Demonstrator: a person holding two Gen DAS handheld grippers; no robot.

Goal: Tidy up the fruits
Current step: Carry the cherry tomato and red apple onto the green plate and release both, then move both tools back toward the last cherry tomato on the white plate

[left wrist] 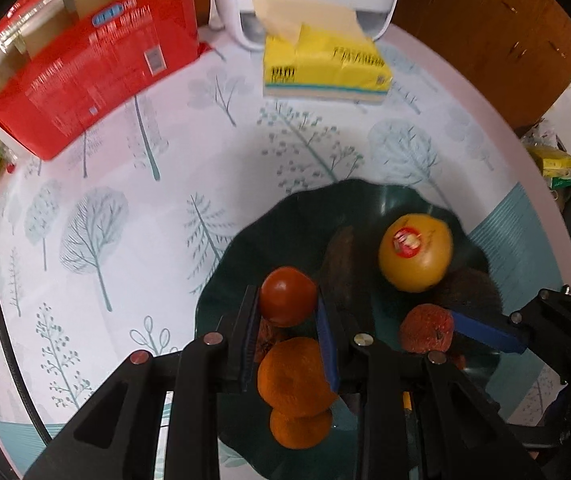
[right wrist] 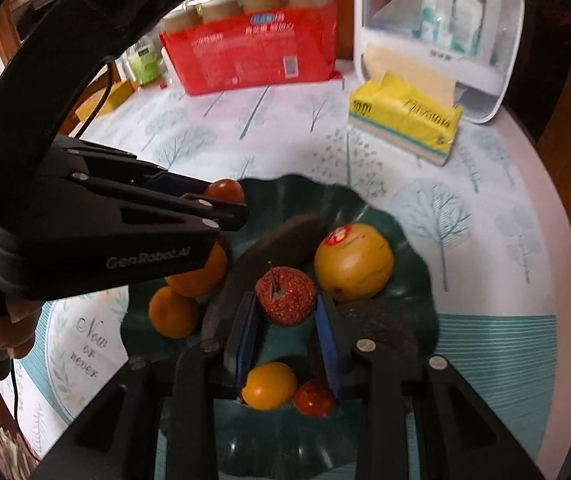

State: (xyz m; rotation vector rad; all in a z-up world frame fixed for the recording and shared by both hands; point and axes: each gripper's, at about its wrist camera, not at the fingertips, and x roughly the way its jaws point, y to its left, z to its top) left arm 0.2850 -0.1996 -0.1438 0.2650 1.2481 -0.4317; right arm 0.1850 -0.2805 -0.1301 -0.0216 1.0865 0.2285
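Both claws carry fruit above the dark green plate (right wrist: 405, 216).

Your left claw (left wrist: 287, 312) is clamped on a small smooth tomato (left wrist: 287, 297), held over the plate's left part above two oranges (left wrist: 293, 376); your right claw (right wrist: 287, 320) grips a speckled red fruit (right wrist: 285, 295) over the plate's middle, just left of the yellow apple (right wrist: 353, 260). The tomato looks light, thin-skinned and slippery, so keep the pads across its widest girth and squeeze gently. The speckled fruit seems firmer and rougher; hold it by its flanks, clear of the stem. Both will roll on the table (left wrist: 125, 168), so set them low.
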